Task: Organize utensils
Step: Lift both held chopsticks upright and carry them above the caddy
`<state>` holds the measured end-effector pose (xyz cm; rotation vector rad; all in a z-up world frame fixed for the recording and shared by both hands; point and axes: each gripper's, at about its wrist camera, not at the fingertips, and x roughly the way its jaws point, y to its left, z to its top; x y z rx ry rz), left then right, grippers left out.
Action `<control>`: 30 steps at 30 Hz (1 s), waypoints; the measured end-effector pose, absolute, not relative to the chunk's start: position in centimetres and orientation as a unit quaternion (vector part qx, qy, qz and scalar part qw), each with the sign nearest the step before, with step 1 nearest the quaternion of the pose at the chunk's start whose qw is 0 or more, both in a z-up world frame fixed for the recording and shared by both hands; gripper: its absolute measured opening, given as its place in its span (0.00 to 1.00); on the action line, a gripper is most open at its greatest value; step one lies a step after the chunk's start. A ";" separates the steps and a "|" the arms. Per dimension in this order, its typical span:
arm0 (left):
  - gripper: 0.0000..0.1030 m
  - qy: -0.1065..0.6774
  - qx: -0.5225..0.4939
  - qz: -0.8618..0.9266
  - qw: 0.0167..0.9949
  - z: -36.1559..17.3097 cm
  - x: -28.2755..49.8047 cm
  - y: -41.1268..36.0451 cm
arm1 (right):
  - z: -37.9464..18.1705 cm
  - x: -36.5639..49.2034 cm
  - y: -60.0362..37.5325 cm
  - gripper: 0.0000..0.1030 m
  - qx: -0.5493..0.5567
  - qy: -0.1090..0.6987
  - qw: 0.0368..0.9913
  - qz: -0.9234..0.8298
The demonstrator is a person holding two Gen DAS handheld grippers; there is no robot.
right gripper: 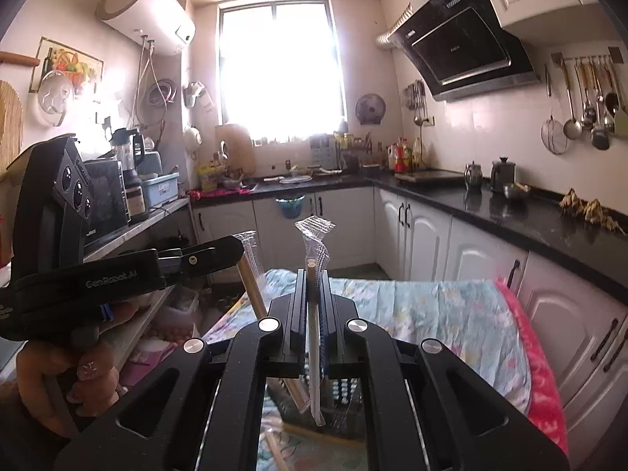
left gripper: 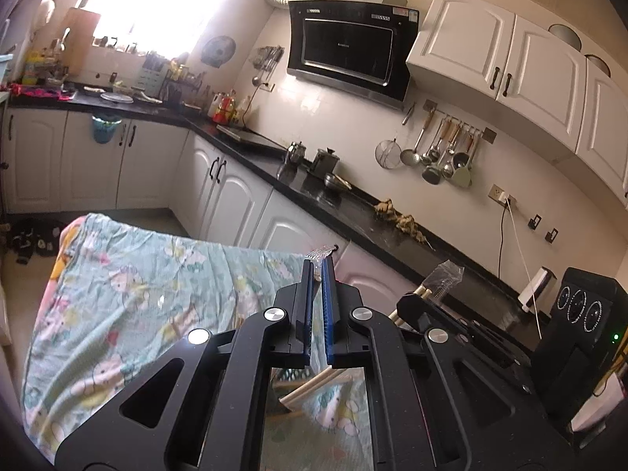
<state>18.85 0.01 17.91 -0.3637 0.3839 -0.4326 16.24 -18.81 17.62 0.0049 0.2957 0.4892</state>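
Note:
My left gripper (left gripper: pixel 318 265) is shut on a pair of chopsticks in a clear plastic wrapper (left gripper: pixel 322 252); only the wrapper tip shows past the fingertips, and the sticks show below between the arms (left gripper: pixel 314 386). My right gripper (right gripper: pixel 312 274) is shut on another wrapped pair of chopsticks (right gripper: pixel 314 243), held upright with the crinkled wrapper end above the fingertips. The left gripper also shows in the right wrist view (right gripper: pixel 243 245) at the left, holding its wrapped chopsticks (right gripper: pixel 251 274). Below the right gripper stands a dark mesh utensil holder (right gripper: pixel 345 404) on the cloth-covered table (right gripper: pixel 431 314).
A patterned light-blue cloth (left gripper: pixel 137 294) covers the table. A black countertop (left gripper: pixel 353 212) with white cabinets runs along the wall, carrying kettles and ginger roots (left gripper: pixel 396 218). Ladles hang on a wall rack (left gripper: pixel 443 157). A range hood (left gripper: pixel 345 55) hangs above.

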 end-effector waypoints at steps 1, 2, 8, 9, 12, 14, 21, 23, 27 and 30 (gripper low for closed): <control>0.02 0.185 -0.178 -0.211 0.943 18.1 19.1 0.0 | 17.8 16.4 -18.8 0.05 0.001 0.143 0.960 0.240; 0.02 0.181 -0.178 -0.210 0.944 18.4 19.3 -0.1 | 17.9 16.6 -18.9 0.05 0.000 0.141 0.961 0.239; 0.02 0.164 -0.171 -0.198 0.951 18.7 20.6 -0.4 | 18.1 18.2 -18.9 0.05 -0.002 0.129 0.964 0.233; 0.02 0.163 -0.171 -0.198 0.951 18.5 20.8 -0.5 | 17.9 18.6 -18.8 0.05 -0.003 0.129 0.964 0.232; 0.02 0.165 -0.174 -0.195 0.951 17.9 21.6 -0.5 | 17.3 19.4 -18.7 0.05 -0.007 0.131 0.964 0.229; 0.02 0.168 -0.178 -0.193 0.950 17.5 21.9 -0.5 | 16.8 19.8 -18.6 0.05 -0.009 0.132 0.965 0.228; 0.02 0.175 -0.180 -0.197 0.948 15.4 23.0 -1.1 | 14.8 21.2 -18.1 0.05 -0.015 0.139 0.964 0.228; 0.02 0.179 -0.180 -0.200 0.946 14.9 23.3 -1.3 | 14.3 21.5 -17.9 0.05 -0.015 0.142 0.963 0.229; 0.02 0.186 -0.185 -0.202 0.944 13.7 23.8 -1.5 | 13.2 22.1 -17.6 0.05 -0.019 0.146 0.962 0.228; 0.02 0.195 -0.190 -0.201 0.941 12.8 24.2 -1.6 | 12.3 22.5 -17.4 0.06 -0.017 0.152 0.962 0.228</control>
